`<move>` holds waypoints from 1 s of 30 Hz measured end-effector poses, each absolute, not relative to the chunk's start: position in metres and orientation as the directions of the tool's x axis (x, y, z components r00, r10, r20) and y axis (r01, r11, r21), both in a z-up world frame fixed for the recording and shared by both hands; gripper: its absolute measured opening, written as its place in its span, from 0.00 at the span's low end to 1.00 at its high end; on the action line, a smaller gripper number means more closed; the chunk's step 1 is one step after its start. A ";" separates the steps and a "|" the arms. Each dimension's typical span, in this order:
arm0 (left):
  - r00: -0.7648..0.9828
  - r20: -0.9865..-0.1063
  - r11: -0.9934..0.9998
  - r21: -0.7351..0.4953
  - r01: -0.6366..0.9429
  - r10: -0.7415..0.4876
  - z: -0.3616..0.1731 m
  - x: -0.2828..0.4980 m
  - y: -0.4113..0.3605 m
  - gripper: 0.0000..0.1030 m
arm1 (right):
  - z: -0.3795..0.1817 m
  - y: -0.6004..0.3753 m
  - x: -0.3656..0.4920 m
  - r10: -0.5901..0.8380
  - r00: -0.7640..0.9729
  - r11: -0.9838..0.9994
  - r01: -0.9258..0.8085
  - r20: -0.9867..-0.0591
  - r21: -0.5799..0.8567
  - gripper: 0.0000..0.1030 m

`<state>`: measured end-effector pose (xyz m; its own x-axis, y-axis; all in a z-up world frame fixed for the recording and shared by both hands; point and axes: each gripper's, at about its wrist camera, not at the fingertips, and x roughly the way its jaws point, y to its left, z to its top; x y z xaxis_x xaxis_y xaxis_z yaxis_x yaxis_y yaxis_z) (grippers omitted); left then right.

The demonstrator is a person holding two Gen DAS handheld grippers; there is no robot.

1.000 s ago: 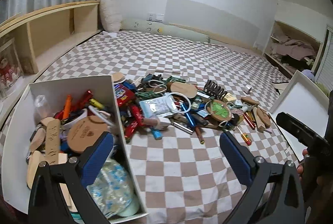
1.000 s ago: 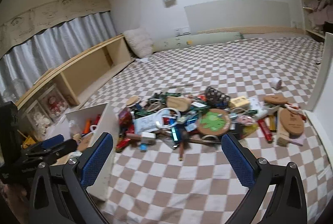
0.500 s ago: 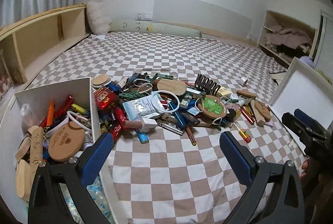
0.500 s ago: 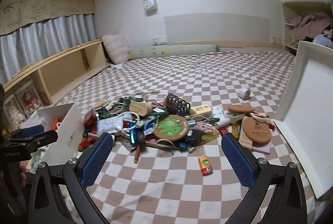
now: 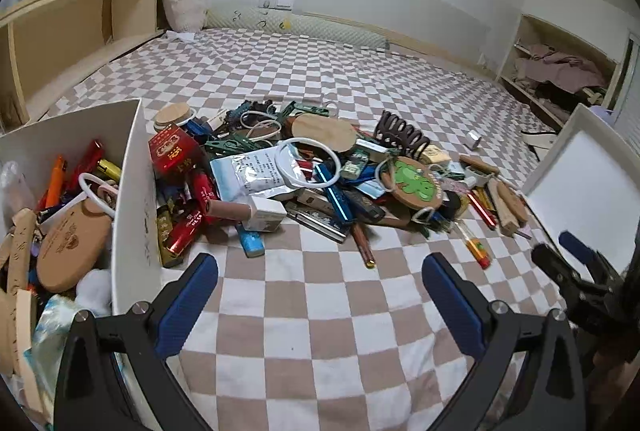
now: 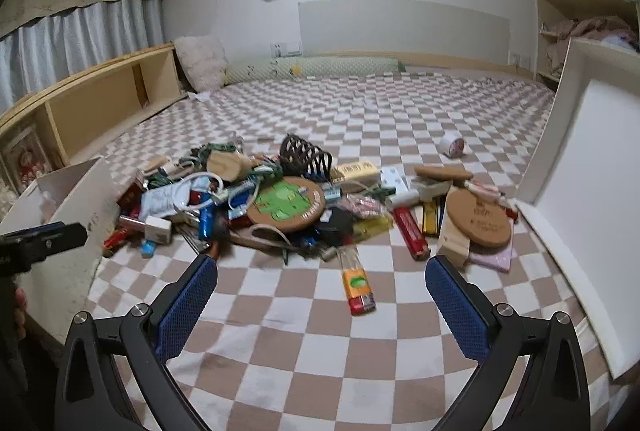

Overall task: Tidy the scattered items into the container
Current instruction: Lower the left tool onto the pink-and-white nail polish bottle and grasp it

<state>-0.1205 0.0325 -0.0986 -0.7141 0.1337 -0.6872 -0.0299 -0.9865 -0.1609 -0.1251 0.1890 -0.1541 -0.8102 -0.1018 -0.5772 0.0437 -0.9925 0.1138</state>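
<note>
A heap of small items (image 5: 320,171) lies on the checkered bedcover: a red box (image 5: 174,149), a foil packet (image 5: 248,173), a green frog coaster (image 5: 412,183), a dark hair claw (image 5: 402,137). The white container (image 5: 134,191) at the left holds lighters, cork coasters and wooden pieces. My left gripper (image 5: 320,271) is open and empty, just in front of the heap beside the container's wall. My right gripper (image 6: 320,273) is open and empty; an orange-and-red lighter (image 6: 357,285) lies between its fingers on the cover, the heap (image 6: 288,199) beyond it.
A white lid (image 6: 592,199) leans at the right edge of the bed. A wooden shelf (image 6: 100,103) runs along the left wall, with a pillow (image 6: 202,67) at its far end. A small white roll (image 6: 452,146) sits apart behind the heap. Bare checkered cover (image 5: 320,331) lies near me.
Both grippers swung towards the heap and stayed open. The left moved right, away from over the container; the right came lower and nearer, so the orange-and-red lighter now lies between its fingers.
</note>
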 end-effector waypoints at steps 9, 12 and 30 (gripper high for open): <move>-0.733 -0.662 -0.988 0.083 0.133 -0.154 -0.120 -0.157 0.041 1.00 | -0.181 0.192 -0.131 -0.130 -0.773 -0.989 0.055 -0.620 0.139 1.00; -0.728 -0.655 -0.979 0.152 0.135 -0.202 -0.128 -0.168 0.051 1.00 | -0.187 0.195 -0.133 -0.140 -0.767 -0.987 0.056 -0.627 0.152 1.00; -0.559 -0.707 -0.902 0.340 0.267 -0.432 -0.188 -0.226 0.060 1.00 | -0.207 0.218 -0.140 -0.176 -0.732 -0.970 0.015 -0.659 0.242 1.00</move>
<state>-0.2255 0.0604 -0.1882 -0.5594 -0.4323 -0.7072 0.2672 -0.9017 0.3399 -0.1404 0.2181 -0.2069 -0.7316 -0.1759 -0.6587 0.0151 -0.9701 0.2422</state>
